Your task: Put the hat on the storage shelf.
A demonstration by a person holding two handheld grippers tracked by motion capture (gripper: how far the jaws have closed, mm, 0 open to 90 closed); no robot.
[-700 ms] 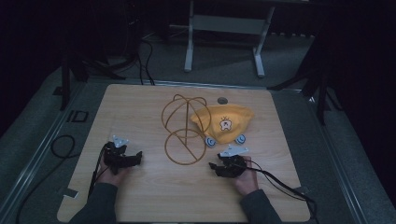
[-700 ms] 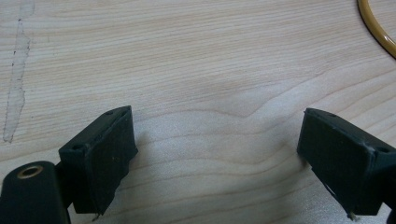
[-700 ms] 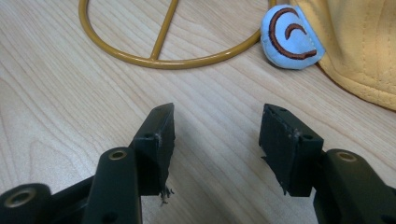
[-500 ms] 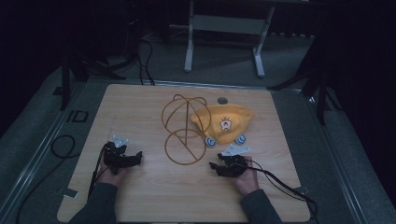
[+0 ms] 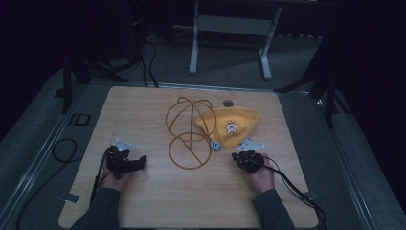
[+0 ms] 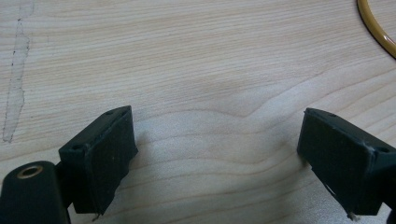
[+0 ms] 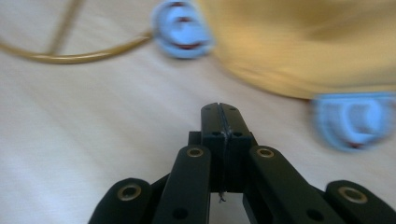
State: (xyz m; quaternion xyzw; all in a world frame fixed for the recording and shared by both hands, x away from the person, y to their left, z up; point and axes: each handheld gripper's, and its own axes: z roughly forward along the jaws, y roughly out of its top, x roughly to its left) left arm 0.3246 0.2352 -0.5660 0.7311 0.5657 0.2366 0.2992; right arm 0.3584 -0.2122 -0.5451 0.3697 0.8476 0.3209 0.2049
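On the wooden worktop [image 5: 143,201], a yellow hat [image 5: 233,125] lies toward the far right beside a wire hat stand [image 5: 188,132], while the left gripper [image 6: 215,154], jaws wide apart, and the right gripper [image 7: 220,122], jaws pressed together on nothing, rest near the front edge, likely readying to reach.

Overhead view of a wooden surface [image 5: 143,115]. A gold wire stand [image 5: 189,132] sits at centre, a yellow cap [image 5: 232,125] touching its right side. The left gripper [image 5: 125,161] and right gripper [image 5: 246,160] rest low, well apart, each hand-held.
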